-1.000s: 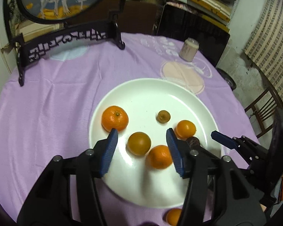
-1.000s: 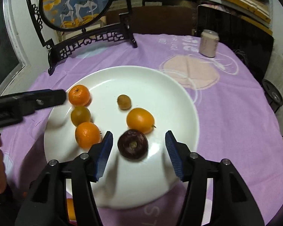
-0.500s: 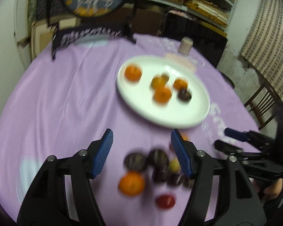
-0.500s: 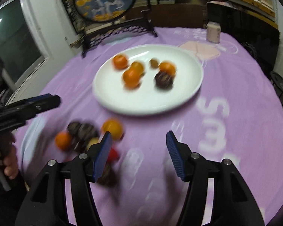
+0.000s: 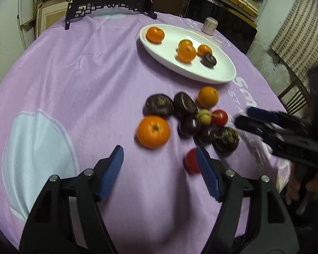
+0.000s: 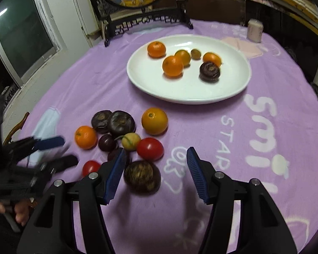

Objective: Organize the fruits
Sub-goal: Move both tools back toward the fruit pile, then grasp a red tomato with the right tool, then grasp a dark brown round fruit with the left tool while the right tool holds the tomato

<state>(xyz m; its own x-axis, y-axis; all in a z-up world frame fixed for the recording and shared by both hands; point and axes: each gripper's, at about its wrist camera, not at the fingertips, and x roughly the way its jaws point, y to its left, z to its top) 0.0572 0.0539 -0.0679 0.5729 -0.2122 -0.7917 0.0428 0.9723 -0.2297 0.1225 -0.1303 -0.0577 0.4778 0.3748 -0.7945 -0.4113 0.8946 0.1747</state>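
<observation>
A white plate (image 6: 233,89) (image 5: 222,76) holds several oranges and one dark purple fruit (image 6: 209,71). Nearer, a cluster of loose fruit lies on the purple cloth: a mandarin (image 5: 153,131), an orange (image 6: 154,121), dark purple fruits (image 6: 121,123), two red tomatoes (image 6: 150,149), a small yellow fruit (image 6: 130,141). My left gripper (image 5: 160,169) is open and empty, just short of the mandarin. My right gripper (image 6: 155,167) is open and empty, with a dark brown fruit (image 6: 142,178) by its left finger.
A framed round picture on a black stand (image 6: 146,19) sits at the table's far edge. A small pale cylinder (image 6: 254,30) stands behind the plate. Chairs (image 5: 294,99) stand beyond the table's edge.
Both grippers have pulled back from over the plate to the near side of the table, so the loose fruit cluster now lies in front of them. Both stayed open.
</observation>
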